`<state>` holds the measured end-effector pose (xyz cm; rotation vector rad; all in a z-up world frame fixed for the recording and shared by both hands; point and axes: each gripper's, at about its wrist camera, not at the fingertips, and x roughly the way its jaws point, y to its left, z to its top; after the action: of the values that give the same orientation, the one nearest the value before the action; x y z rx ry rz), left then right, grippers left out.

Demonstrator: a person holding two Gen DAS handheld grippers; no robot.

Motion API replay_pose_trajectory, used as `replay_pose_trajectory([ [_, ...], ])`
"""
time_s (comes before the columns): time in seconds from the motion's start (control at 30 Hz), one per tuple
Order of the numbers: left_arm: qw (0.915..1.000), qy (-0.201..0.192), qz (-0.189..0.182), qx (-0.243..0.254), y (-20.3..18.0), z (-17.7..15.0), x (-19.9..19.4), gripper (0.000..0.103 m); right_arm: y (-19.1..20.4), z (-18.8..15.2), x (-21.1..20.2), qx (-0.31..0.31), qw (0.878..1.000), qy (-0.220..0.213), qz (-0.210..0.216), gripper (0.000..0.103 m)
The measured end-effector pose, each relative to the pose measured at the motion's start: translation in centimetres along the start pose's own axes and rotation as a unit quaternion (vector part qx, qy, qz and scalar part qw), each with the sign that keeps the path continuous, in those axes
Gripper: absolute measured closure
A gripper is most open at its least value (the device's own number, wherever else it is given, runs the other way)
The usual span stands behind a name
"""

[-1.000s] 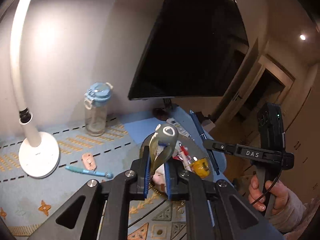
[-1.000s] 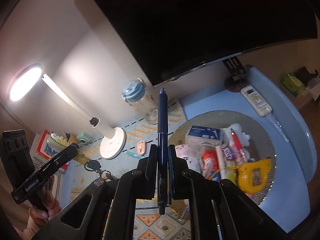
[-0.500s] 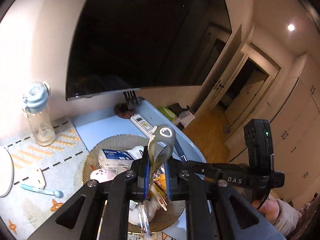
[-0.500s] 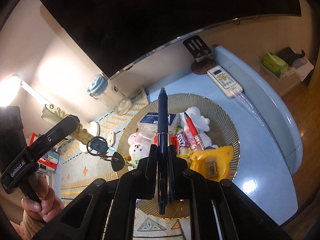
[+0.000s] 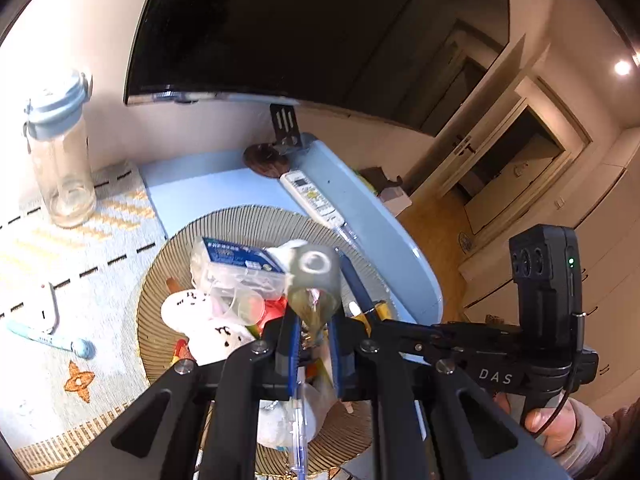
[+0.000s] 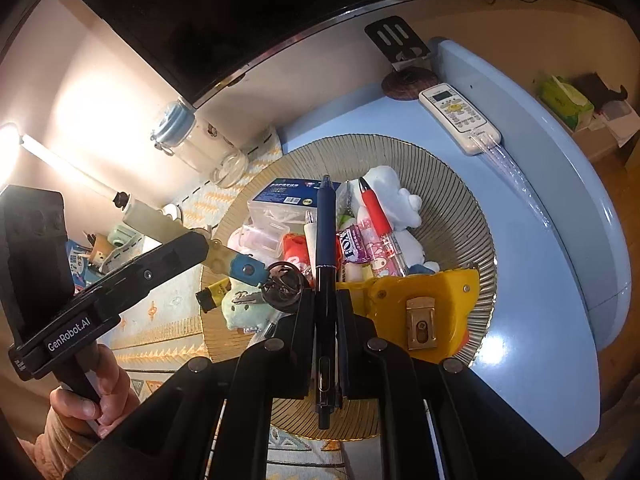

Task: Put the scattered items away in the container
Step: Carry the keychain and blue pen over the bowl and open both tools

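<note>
A round ribbed basket (image 5: 256,220) (image 6: 452,184) on the blue table holds plush toys, a box, pens and a yellow tape measure (image 6: 424,304). My left gripper (image 5: 314,330) is shut on a brass key with a grey-blue head (image 5: 316,276), held over the basket; from the right wrist view the key (image 6: 236,266) dangles a ring of dark keys (image 6: 282,284) above the basket's left side. My right gripper (image 6: 326,300) is shut on a dark blue pen (image 6: 325,232), pointing forward above the basket's middle.
A white remote (image 6: 460,118) (image 5: 308,194) lies beyond the basket beside the monitor stand (image 6: 404,56). A clear bottle with a blue lid (image 5: 60,152), a lamp (image 6: 60,160), a pink clip and a light blue pen (image 5: 48,338) sit on the patterned mat at left.
Both grippers have moved over and lower toward the basket, each still holding its item. The left view swung right from the mat to the basket.
</note>
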<state>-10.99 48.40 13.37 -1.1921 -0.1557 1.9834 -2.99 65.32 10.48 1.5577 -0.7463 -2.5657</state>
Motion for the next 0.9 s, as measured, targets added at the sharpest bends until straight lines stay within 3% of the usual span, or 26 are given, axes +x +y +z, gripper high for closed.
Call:
replay_pose_trajectory([
  [0.03, 0.9999, 0.011, 0.004, -0.011, 0.4, -0.2, 0.3, 0.081, -0.1, 0.0, 0.2, 0.003, 1.0, 0.004, -0.001, 0.091],
  [0.1, 0.9988, 0.028, 0.015, -0.039, 1.3, -0.3, 1.0, 0.043, -0.3, 0.1, 0.4, 0.009, 1.0, 0.011, 0.0, 0.083],
  [0.17, 0.9974, 0.028, 0.027, -0.061, 2.3, -0.9, 0.8, 0.035, -0.4, 0.2, 0.3, 0.014, 1.0, 0.011, -0.004, 0.075],
  [0.53, 0.9897, 0.043, 0.062, -0.122, 7.0, -4.5, -1.6, 0.035, 1.3, 0.3, 0.8, 0.022, 1.0, 0.011, 0.002, 0.075],
  [0.77, 0.9802, 0.033, 0.092, -0.172, 11.5, -7.0, -5.5, 0.035, 6.1, 0.6, 2.2, -0.007, 1.0, 0.017, 0.024, 0.074],
  [0.9, 0.9758, 0.023, 0.104, -0.191, 13.8, -8.0, -8.0, 0.035, 9.6, 0.4, 3.6, -0.029, 0.998, 0.028, 0.039, 0.067],
])
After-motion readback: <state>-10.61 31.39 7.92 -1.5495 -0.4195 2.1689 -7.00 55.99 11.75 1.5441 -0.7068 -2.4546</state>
